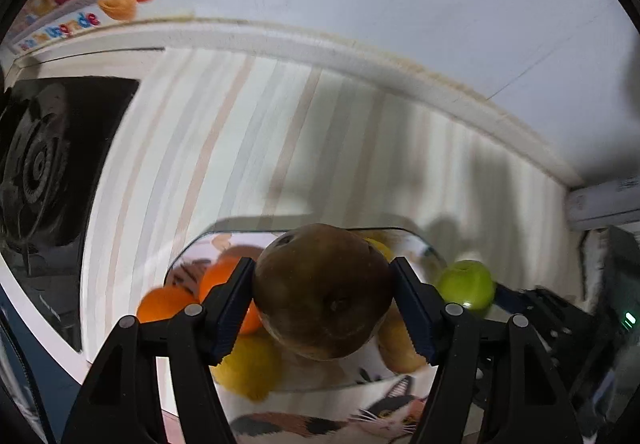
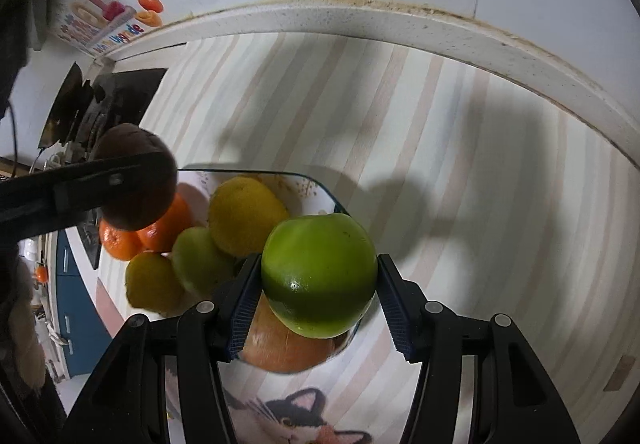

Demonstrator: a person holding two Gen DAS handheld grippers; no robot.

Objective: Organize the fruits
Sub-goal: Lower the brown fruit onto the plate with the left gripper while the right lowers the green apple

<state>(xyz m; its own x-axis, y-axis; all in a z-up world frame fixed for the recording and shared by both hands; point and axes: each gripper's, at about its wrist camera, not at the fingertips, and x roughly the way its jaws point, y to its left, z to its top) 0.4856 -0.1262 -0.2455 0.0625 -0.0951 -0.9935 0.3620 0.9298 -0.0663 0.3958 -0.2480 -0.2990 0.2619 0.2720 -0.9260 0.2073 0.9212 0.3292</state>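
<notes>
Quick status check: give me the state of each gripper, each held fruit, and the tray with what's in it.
left gripper: shut on the brown fruit
brown fruit: held above the tray
right gripper: shut on the green apple
green apple: held above the tray
glass tray: resting on the striped counter, holding fruit
oranges: in the tray
yellow fruit: in the tray

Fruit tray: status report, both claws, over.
Left claw shut on brown fruit. Right claw shut on green apple. Both above glass tray. Nothing blocking.

striped countertop (image 2: 460, 147), gas stove (image 1: 44, 163), wall sticker (image 2: 108, 15)
</notes>
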